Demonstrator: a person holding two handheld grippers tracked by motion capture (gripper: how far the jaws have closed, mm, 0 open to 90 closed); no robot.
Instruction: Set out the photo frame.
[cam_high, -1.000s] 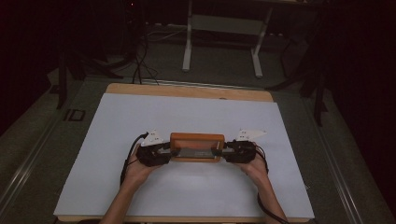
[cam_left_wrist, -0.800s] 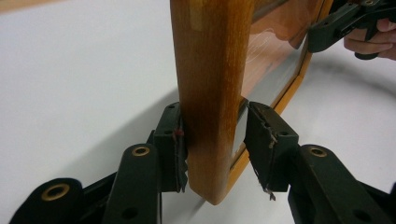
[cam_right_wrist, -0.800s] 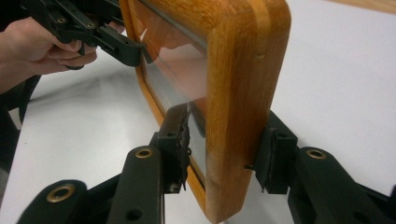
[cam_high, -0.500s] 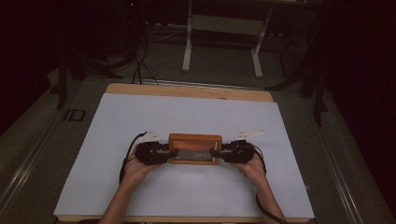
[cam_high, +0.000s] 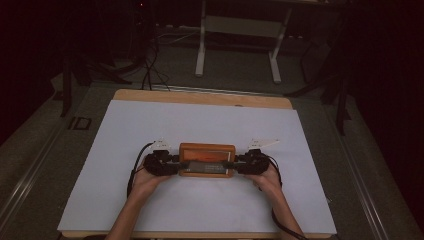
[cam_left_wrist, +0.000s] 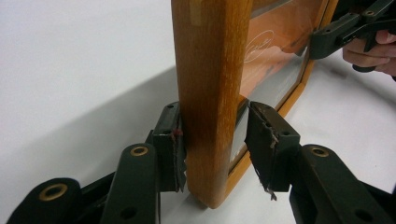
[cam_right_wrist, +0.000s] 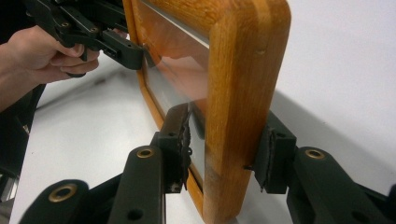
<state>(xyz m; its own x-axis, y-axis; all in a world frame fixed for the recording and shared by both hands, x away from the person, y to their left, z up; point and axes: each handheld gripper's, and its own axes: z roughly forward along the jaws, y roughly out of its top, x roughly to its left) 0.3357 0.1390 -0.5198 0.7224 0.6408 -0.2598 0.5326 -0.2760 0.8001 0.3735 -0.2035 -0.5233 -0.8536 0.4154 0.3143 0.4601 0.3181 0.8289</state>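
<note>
A wooden picture frame (cam_high: 207, 160) is standing on its long edge on a white table surface (cam_high: 200, 125), near the middle and toward the person's side. Its warm orange-brown wood is rounded at the corners, and the end post (cam_left_wrist: 210, 93) is rising upright from the surface. A clear glass pane (cam_right_wrist: 173, 70) is sitting inside the frame, reflecting orange tones and showing a faint white script mark (cam_left_wrist: 259, 44).
</note>
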